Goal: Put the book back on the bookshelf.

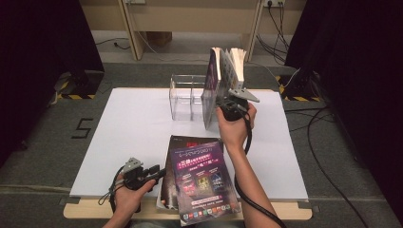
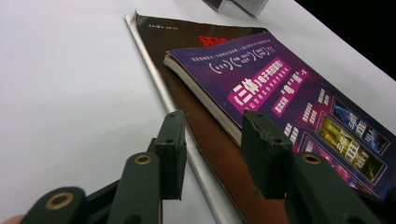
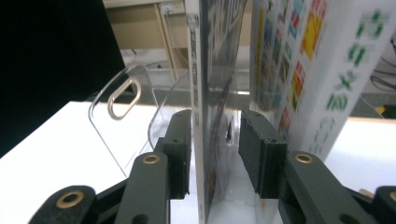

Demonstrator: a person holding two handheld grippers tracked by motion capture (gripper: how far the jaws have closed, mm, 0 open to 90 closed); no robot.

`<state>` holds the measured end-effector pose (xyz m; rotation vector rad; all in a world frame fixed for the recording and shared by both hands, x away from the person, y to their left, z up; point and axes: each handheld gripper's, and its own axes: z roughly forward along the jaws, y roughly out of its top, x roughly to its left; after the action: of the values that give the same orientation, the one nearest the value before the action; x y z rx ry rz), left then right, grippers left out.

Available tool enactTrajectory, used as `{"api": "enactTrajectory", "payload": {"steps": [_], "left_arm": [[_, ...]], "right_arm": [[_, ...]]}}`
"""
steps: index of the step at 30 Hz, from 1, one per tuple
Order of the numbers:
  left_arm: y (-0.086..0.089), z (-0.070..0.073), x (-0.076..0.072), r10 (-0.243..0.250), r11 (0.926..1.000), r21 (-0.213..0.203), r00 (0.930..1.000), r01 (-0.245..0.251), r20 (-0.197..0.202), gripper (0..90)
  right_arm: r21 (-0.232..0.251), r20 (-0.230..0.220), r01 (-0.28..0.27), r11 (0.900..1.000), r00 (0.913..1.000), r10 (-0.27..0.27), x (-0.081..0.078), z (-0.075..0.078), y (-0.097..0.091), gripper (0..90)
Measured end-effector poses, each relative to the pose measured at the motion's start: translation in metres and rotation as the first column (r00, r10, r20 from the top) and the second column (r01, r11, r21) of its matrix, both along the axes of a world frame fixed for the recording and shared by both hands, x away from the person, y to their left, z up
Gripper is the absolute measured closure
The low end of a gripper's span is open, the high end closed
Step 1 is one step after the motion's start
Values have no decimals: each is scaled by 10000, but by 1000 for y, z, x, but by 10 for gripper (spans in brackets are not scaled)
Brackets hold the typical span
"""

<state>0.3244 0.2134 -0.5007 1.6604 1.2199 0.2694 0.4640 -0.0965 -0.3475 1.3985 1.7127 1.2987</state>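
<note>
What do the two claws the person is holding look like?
Each claw has two black jaws with chunky flat pads and small brass-coloured rivets at the joints. The left claw and the right claw both have black bodies with a grey three-cornered plate on top. A thick black cable trails from each one. The person's forearms are bare, with no sleeves to see.

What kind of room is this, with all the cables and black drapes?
Probably a recording studio or lab: black curtains flank a white-topped table, loose black cables cross the grey carpet, and a hand-held black gripper rests by purple-covered books.
</note>
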Motion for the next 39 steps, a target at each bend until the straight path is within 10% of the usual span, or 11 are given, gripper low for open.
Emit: {"api": "enactTrajectory", "payload": {"steps": [12,27,39], "left_arm": [[-5,2,-1,-197,9998,92,9998,197,0,631],[-23,4,18,-413,9895,1340,9938,550,-1035,873],[-35,8,30,-565,9785,1874,9856,864,-1594,895]], "right_arm": [[35,-1148,-279,9996,9930,282,-11,-28,-13,658],[-365,-2754,-546,9978,9604,425,-13,-70,-19,741],[-548,-3572,-697,9961,9329,457,-9,-94,-24,767]]}}
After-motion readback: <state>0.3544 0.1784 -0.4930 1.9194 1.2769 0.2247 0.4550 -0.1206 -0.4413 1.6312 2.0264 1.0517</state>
